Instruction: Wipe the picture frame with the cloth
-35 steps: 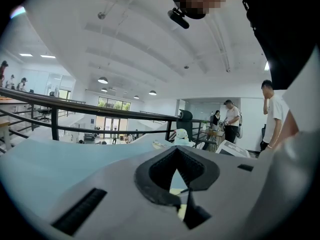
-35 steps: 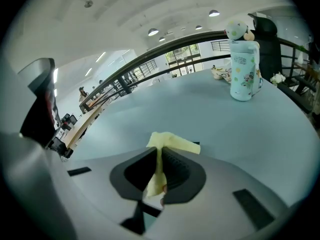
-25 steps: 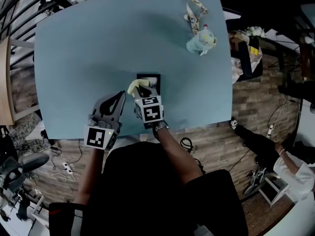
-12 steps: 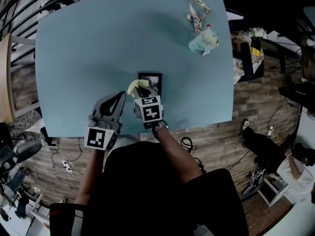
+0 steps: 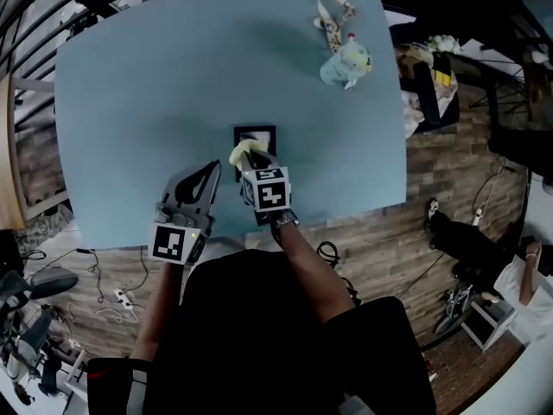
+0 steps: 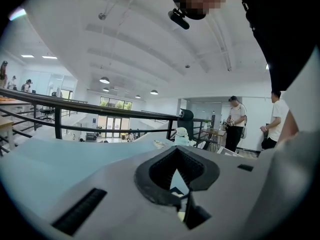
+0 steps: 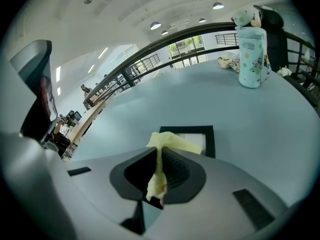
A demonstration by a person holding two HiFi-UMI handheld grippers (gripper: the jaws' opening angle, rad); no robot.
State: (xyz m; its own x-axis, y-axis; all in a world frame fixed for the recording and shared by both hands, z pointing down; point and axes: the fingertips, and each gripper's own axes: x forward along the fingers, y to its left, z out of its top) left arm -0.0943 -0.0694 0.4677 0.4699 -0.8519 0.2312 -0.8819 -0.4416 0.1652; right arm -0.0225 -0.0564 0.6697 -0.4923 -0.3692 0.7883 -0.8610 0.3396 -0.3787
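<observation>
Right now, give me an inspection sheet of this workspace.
Surface: matte light-blue table, no spills seen.
Job's things: black rectangular picture frame lying flat near the front edge; yellow cloth bunched over its near-left corner.
Clutter: pale blue printed bottle and patterned strap at the far right corner.
Grippers: right tool shut on the cloth; left tool shut, empty, left of the frame.
Cables: power strip and cords on the floor.
Surroundings: wood-look floor, black railing, people beyond.
</observation>
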